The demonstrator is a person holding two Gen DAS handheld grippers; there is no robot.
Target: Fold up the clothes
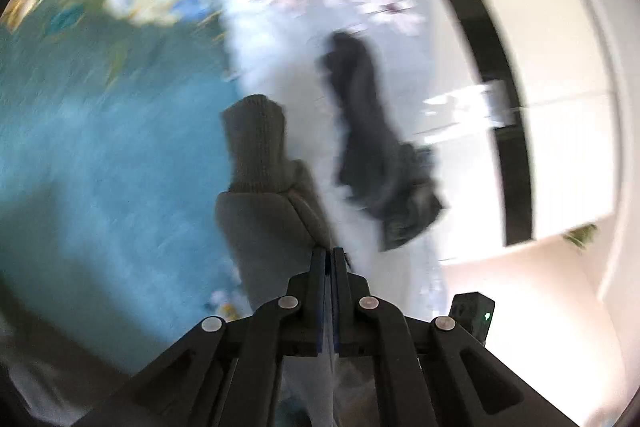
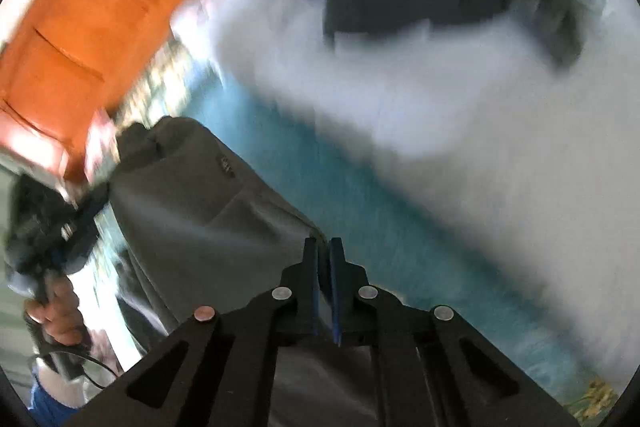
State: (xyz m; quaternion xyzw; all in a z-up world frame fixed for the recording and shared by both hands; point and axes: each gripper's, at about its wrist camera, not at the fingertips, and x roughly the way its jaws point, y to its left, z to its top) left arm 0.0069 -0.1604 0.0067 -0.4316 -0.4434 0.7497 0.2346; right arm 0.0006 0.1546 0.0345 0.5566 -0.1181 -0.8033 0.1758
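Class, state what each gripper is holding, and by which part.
Both the left gripper and right gripper pinch the grey garment by its edge.

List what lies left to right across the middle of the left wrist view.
Teal bedspread → grey garment held in the left claw → white sheet → dark garment → black door frame → white wall.

bed: teal floral cover (image 1: 100,167) | headboard: orange wood (image 2: 80,7) | wall: white (image 1: 560,67)
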